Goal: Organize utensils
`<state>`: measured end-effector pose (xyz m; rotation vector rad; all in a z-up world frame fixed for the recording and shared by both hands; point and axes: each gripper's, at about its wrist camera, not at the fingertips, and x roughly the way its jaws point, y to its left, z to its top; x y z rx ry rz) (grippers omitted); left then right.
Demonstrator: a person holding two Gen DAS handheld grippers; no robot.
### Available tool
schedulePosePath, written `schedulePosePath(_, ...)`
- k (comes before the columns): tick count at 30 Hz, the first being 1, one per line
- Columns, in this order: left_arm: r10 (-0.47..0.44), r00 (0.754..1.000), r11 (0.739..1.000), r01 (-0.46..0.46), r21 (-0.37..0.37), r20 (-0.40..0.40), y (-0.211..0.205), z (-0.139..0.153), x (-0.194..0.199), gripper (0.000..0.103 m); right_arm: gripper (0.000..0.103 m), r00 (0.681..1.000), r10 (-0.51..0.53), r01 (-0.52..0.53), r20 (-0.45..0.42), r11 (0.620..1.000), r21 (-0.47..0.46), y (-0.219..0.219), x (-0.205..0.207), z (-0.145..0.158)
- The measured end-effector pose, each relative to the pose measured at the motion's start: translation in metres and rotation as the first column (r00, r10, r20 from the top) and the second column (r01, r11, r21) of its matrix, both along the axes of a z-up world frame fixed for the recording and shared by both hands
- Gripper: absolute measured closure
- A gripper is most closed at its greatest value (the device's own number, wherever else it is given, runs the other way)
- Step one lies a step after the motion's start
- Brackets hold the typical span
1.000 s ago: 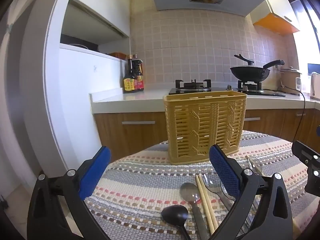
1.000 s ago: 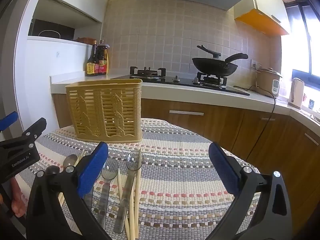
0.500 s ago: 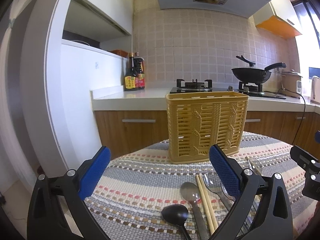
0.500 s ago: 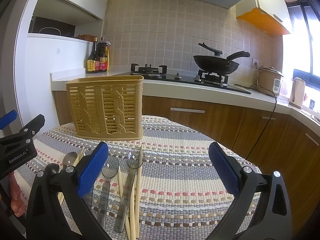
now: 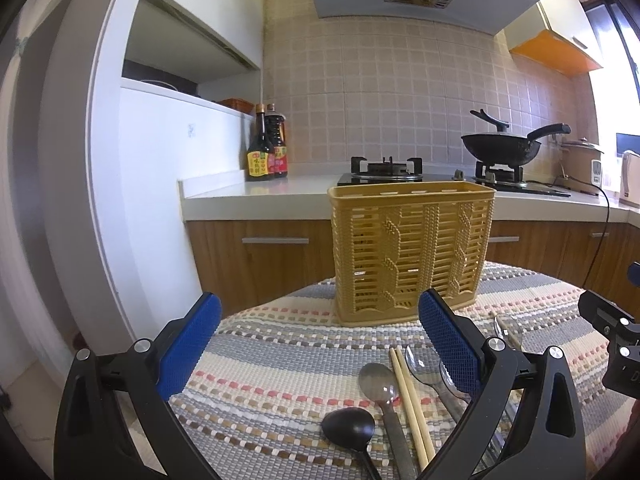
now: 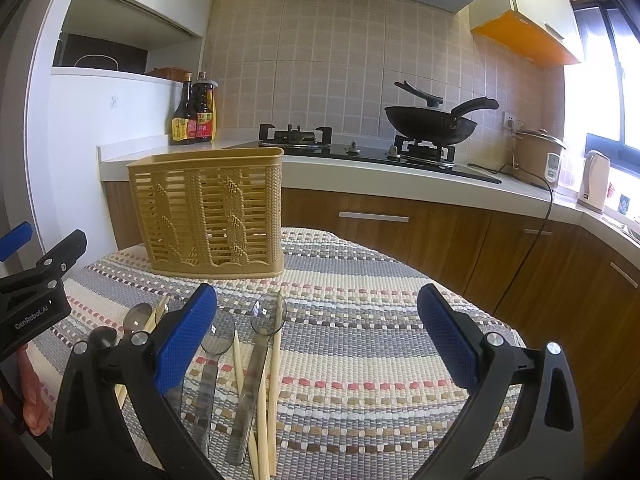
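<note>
On striped tablecloth (image 5: 280, 364): yellow slotted utensil basket (image 5: 412, 252) upright at 12 o'clock, lower and nearer than one second earlier. At 5 o'clock: black ladle (image 5: 348, 426), grey spoon (image 5: 378, 380), chopsticks (image 5: 408, 392), clear spoons (image 6: 218, 340), unmoved. Left gripper (image 5: 320, 352) spread wide, empty. Right gripper (image 6: 316, 344) likewise agape, empty, position unchanged.

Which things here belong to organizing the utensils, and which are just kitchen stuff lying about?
For the job:
- yellow basket
- black spoon
- grey spoon
- clear spoons
- chopsticks

Just lying about:
- wok
- sauce bottles
- rice cooker
- kettle
</note>
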<state>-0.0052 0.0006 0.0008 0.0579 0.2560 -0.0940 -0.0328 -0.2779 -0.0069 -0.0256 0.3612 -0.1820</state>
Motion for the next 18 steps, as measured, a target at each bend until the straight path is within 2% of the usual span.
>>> schedulePosePath(18, 0.002, 1.000, 1.000, -0.002, 0.002, -0.004, 0.0001, -0.0007, 0.0015, 0.007, 0.007, 1.000, -0.003, 0.003, -0.006, 1.000, -0.009, 0.0021, 0.0010, -0.0020)
